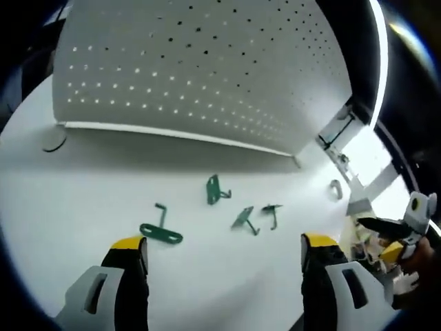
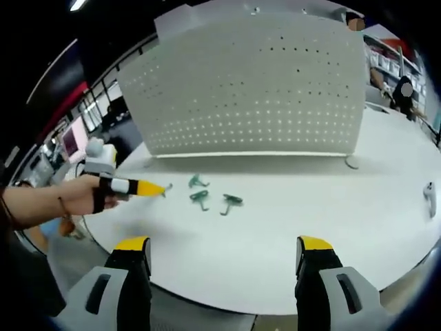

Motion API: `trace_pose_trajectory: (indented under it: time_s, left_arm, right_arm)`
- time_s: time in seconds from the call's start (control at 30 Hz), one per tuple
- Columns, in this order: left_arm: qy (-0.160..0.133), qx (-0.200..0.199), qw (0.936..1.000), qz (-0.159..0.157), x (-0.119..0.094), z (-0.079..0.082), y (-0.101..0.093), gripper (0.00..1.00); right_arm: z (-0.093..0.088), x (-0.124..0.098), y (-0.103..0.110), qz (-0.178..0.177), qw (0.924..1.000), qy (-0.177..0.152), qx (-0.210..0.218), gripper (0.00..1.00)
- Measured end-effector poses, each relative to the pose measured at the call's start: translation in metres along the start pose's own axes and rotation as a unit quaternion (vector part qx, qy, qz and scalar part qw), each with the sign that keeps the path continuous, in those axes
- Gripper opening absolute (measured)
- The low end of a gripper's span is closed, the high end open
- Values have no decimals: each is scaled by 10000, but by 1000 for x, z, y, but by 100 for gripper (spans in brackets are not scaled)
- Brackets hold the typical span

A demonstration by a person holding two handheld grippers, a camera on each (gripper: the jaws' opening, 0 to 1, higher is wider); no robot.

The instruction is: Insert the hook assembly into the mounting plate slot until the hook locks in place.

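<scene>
Perforated mounting plate: in the left gripper view we lose its top and left end past the picture's edge.
Green hooks: in the right gripper view they are too small for us to tell their shapes or count them surely.
Left gripper: in the right gripper view we cannot tell whether its yellow tips touch the nearest hook.
Right gripper: it enters the left gripper view at the right edge, blurred and partly cut off.
</scene>
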State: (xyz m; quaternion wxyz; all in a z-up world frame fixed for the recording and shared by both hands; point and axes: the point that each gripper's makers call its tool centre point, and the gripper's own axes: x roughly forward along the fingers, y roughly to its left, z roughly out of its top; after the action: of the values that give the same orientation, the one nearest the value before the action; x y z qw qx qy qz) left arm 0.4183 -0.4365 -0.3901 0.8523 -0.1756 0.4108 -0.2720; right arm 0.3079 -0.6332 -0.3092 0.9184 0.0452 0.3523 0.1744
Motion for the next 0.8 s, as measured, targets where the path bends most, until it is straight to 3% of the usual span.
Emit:
trace_pose_trajectory:
  time_s: [0.13, 0.33, 0.67, 0.8]
  left_arm:
    - [4, -40, 9999, 151, 4, 0, 2, 90]
    - [81, 16, 9992, 385, 11, -2, 12, 83]
    - [-36, 114, 9973, 718, 14, 5, 30, 56]
    - [11, 377, 9959, 821, 17, 6, 32, 47]
  right_arm:
    - [-7, 4, -1, 62, 9996, 66, 257, 87]
    - [-11, 4, -3, 34, 9996, 118, 254, 87]
    - [-11, 4, -7, 15, 9993, 101, 367, 87]
    - [-13, 6, -7, 31, 9992, 146, 372, 87]
